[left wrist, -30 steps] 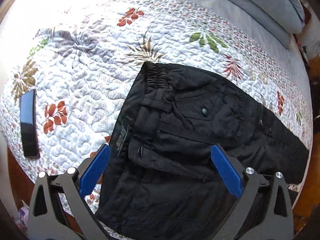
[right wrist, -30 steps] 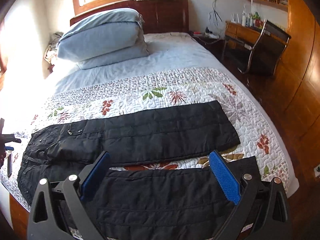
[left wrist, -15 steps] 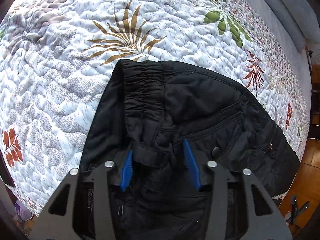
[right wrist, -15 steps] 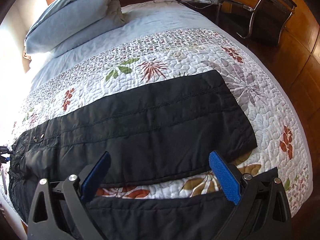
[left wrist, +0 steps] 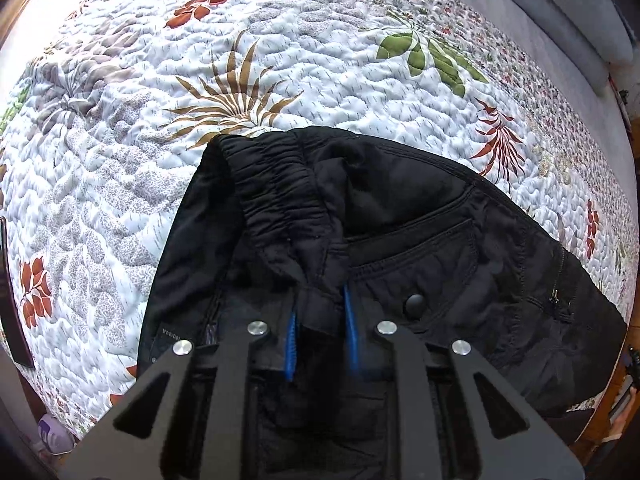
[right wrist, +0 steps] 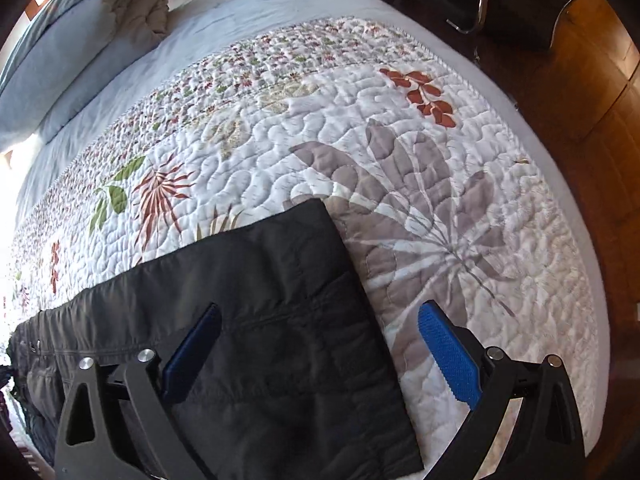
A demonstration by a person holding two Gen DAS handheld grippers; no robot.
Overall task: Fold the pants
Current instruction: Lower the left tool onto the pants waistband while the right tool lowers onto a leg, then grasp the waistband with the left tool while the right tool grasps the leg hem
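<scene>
Black pants (left wrist: 420,240) lie spread across a floral quilt (left wrist: 200,60) on a bed. In the left wrist view their elastic waistband (left wrist: 272,184) sits at the centre, with a buttoned back pocket to its right. My left gripper (left wrist: 320,336) points straight down and is shut on a bunched fold of the waistband, its blue pads pressing the cloth. In the right wrist view a pant leg (right wrist: 280,320) ends in a square hem. My right gripper (right wrist: 320,344) hangs open over that leg end, its left finger above the cloth and its right finger above bare quilt.
A dark phone (left wrist: 12,300) lies near the quilt's left edge. Stacked blue-grey pillows (right wrist: 80,40) rest at the head of the bed. A chair (right wrist: 516,4) and wooden floor (right wrist: 600,120) lie beyond the bed's right side.
My left gripper came down onto the waistband and closed from wide open to shut on the cloth. My right gripper swept down and toward the far leg's hem, staying open.
</scene>
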